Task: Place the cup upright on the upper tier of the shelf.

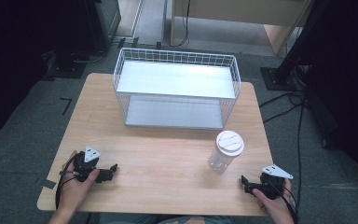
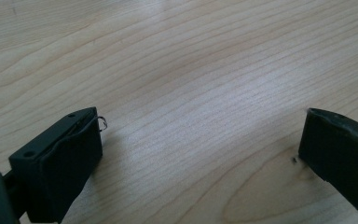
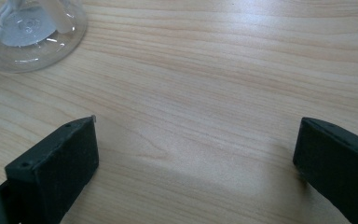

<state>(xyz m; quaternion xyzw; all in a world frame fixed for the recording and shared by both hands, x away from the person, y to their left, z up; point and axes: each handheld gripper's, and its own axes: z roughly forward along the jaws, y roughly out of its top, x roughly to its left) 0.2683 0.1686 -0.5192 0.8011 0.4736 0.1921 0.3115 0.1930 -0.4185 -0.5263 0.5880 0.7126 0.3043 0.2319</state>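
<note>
A clear plastic jar with a white lid stands upright on the wooden table, right of centre. Its base sits at the top left of the right gripper view. My right gripper rests near the front right edge, a short way below and right of the jar; its jaws stand wide apart over bare wood. At the front left, a hand holds my left gripper low over the table, open too, with nothing between the jaws.
A white wire basket with two flat shelves stands at the back middle of the table. Black stands and cables lie on the grey floor to the right and far left. Bare wood stretches between the two grippers.
</note>
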